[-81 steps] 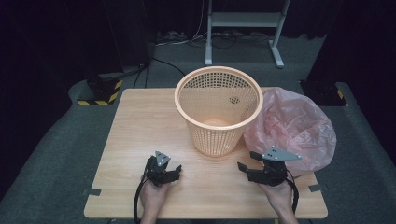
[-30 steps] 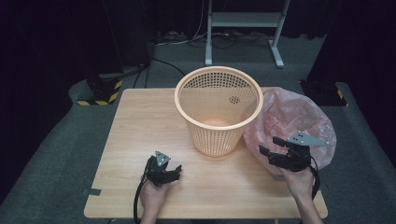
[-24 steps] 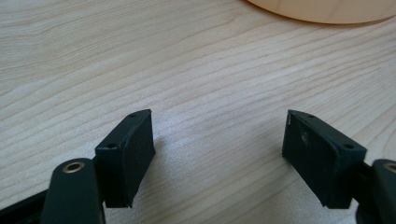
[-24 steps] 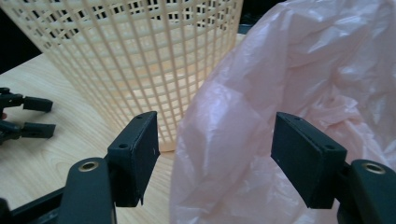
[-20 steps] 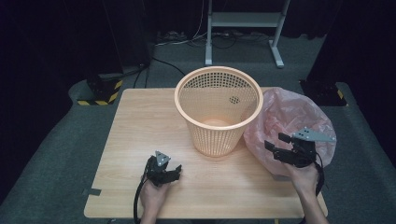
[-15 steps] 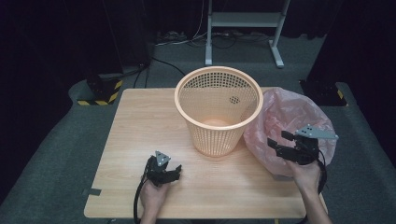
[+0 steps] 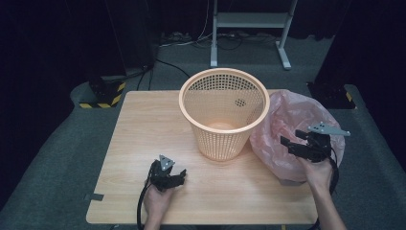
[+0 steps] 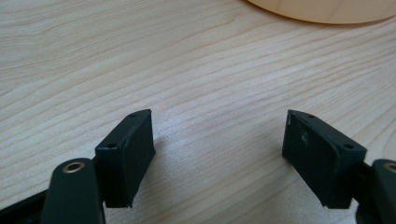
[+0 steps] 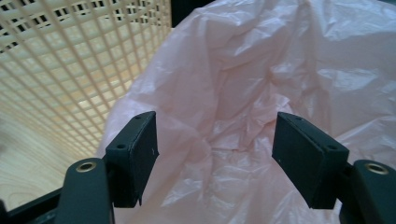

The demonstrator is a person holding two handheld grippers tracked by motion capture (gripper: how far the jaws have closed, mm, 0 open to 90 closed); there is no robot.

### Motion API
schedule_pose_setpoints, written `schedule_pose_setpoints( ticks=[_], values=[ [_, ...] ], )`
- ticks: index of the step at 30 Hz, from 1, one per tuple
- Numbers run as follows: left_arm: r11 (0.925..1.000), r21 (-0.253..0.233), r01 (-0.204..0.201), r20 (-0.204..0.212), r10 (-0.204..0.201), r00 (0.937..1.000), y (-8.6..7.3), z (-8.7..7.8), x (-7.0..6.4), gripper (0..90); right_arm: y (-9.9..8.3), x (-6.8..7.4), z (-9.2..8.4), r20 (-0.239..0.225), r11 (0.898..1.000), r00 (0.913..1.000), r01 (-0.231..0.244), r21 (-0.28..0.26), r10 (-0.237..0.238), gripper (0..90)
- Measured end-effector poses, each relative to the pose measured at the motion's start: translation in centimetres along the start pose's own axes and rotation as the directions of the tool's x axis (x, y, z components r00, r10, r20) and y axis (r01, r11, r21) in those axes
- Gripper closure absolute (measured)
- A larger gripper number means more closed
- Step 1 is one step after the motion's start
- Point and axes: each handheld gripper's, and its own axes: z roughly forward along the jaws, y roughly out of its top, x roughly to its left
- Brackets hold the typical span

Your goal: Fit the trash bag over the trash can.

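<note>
Wooden tabletop point(image 7: 143, 124) w/ orange mesh basket point(image 7: 223, 112). Right gripper point(image 7: 298, 143) at pink plastic bag point(image 7: 297, 120), jaws spread. Left gripper point(image 7: 175, 176) jaws spread, nothing between.

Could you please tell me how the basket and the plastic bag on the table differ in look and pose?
The basket is orange, rigid, perforated and upright with its mouth open upward; the plastic bag is pale pink, translucent, crumpled and slumped beside it at the table's right edge. Both rest on the table.
</note>
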Motion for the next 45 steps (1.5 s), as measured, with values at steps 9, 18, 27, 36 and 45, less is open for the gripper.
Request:
schedule_pose_setpoints(
  ticks=[9, 18, 27, 36, 45],
  values=[
    [1.0000, 0.000, 0.000, 0.000, 0.000, 1.0000, 0.0, 0.0, 0.0, 25.2, 0.5, -1.3, 0.3, 0.036, 1.000, 0.9991, -0.022, 0.016, 0.021, 28.0],
    [1.0000, 0.000, 0.000, -0.001, 0.000, 1.0000, 0.0, 0.0, 0.0, 25.2, 1.0, -2.9, 1.1, 0.050, 0.998, 0.9972, -0.057, 0.042, 0.055, 26.7],
    [1.0000, 0.000, 0.003, 0.000, -0.003, 1.0000, 0.0, 0.0, 0.0, 25.2, 1.2, -3.9, 2.2, 0.097, 0.995, 0.9931, -0.073, 0.074, 0.066, 24.9],
    [1.0000, 0.000, 0.002, -0.001, -0.002, 1.0000, 0.0, 0.0, 0.0, 25.2, 1.1, -4.6, 3.4, 0.095, 0.989, 0.9918, -0.096, 0.113, 0.086, 23.9],
    [1.0000, 0.000, 0.001, -0.001, -0.001, 1.0000, 0.0, 0.0, 0.0, 25.2, 0.7, -5.4, 4.3, 0.096, 0.983, 0.9893, -0.122, 0.138, 0.110, 23.6]
  ],
)
